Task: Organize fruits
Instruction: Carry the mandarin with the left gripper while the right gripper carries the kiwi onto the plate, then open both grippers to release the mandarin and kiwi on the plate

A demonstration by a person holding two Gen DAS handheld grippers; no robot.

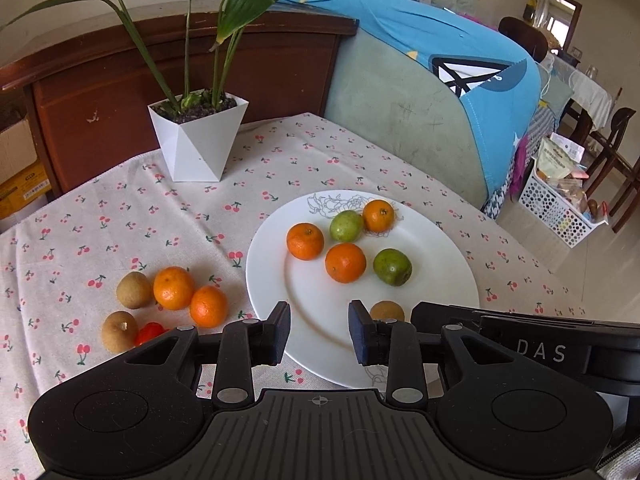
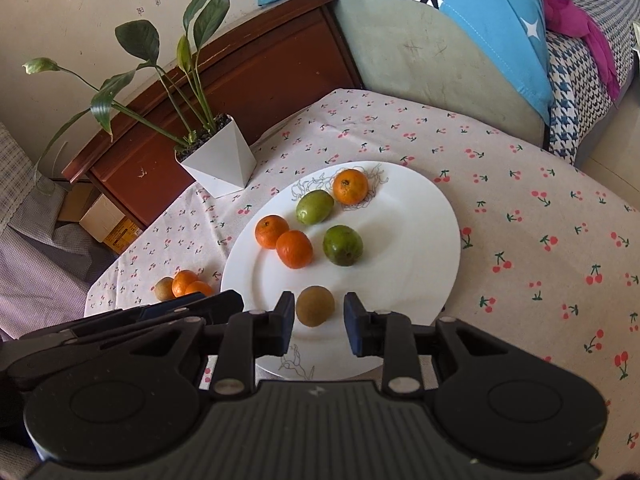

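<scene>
Desk (image 1: 340, 152) under cherry-print cloth. White plate (image 2: 420, 240) mid-desk, carrying three tangerines, two green fruits and one brown kiwi (image 2: 315, 305) at its near rim. Right gripper (image 2: 319, 320) spread, straddling that kiwi without touching. Left gripper (image 1: 319, 330) spread, empty, above the plate's near-left rim. Loose fruits (image 1: 172, 288) on the cloth toward the left edge. Likely light, round, roll-prone, bruisable: pinch gently across the widest middle.

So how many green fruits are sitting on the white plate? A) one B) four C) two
C: the plate holds two green fruits, one near the far rim and one by the middle; the rest on it are three orange ones and a brown one.
</scene>
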